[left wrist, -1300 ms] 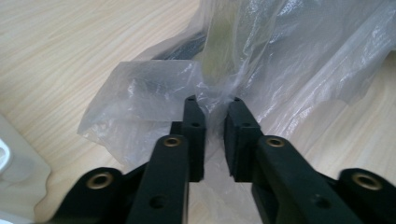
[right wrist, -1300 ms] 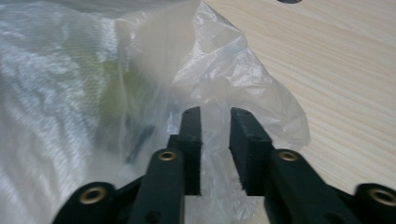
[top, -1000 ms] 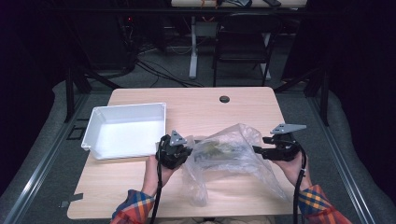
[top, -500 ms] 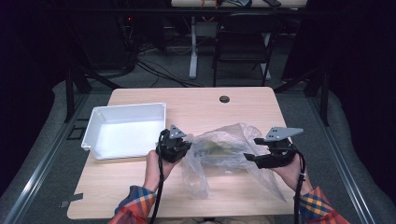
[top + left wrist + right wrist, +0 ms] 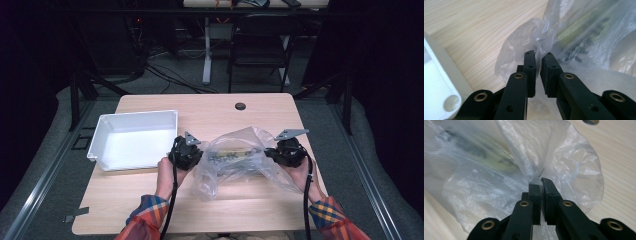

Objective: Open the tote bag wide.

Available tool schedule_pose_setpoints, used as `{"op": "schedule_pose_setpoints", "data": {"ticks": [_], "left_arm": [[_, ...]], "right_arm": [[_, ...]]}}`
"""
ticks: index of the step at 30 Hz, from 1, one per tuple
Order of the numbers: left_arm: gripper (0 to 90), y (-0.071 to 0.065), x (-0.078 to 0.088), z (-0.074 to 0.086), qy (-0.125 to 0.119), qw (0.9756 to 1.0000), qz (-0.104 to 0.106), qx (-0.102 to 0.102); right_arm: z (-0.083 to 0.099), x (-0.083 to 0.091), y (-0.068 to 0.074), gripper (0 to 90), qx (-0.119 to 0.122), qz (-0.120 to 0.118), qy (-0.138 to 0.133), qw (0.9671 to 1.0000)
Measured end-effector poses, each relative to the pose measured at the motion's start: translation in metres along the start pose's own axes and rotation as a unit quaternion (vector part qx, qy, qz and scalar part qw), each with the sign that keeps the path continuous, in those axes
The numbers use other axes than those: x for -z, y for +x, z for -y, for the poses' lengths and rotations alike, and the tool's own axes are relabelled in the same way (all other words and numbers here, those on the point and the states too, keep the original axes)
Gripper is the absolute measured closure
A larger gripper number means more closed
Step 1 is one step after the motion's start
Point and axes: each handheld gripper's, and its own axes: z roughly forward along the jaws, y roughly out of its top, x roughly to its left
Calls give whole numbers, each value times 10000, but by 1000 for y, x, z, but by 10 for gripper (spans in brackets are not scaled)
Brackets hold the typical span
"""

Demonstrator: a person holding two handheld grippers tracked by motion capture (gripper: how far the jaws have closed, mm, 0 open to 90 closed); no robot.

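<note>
**Ana:** High view first: a crinkled clear plastic bag [image 5: 240,160] lies on the pale wooden table [image 5: 150,210], stretched between the two tools. The left gripper [image 5: 192,156] sits at the bag's left edge and the right gripper [image 5: 272,154] at its right edge, a hand behind each one, plaid sleeves coming in from the bottom.

**Ben:** And the jaws?

**Ana:** Left gripper view shows the left gripper [image 5: 538,56] with its two black pads close together, and a fold of the clear film pinched up between them. A thin slit stays between the pads, but the film is gathered tight there.

**Ben:** Right side?

**Ana:** Right gripper view: the right gripper [image 5: 541,181] has just snapped closed. Its pads stand almost flush, and a tuck of the bag's plastic is caught at their tips. The bag [image 5: 499,170] billows away ahead of the jaws.

**Ben:** Anything inside it?

**Ana:** Through the film I see a long yellowish-green item with dark print [image 5: 232,154]. It lies ahead of each gripper, between the two. I cannot tell what it is, the plastic blurs it.

**Ben:** What else is near?

**Ana:** A white rectangular plastic tray [image 5: 102,131] stands just beside the left gripper, on the side away from the bag. Its rounded corner [image 5: 449,102] shows low in the left gripper view, right next to the jaws. A small dark round hole in the tabletop [image 5: 240,106] lies beyond the bag, well apart from both grippers.
</note>
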Motion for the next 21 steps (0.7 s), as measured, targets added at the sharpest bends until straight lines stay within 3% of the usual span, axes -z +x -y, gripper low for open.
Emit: {"op": "schedule_pose_setpoints", "data": {"ticks": [5,13,18,21], "left_arm": [[827,3,-16,4,264,9994,-188,-72],[829,10,-35,16,753,9964,-365,-138],[836,12,-44,22,1004,9949,-68,-82],[855,10,-46,25,1032,9944,241,-22]], "right_arm": [[3,-13,-9,862,-173,169,159,9996],[10,-37,-13,871,-294,192,542,9979],[15,-46,-11,877,-219,56,818,9964],[18,-47,-7,880,-158,-78,902,9958]]}}
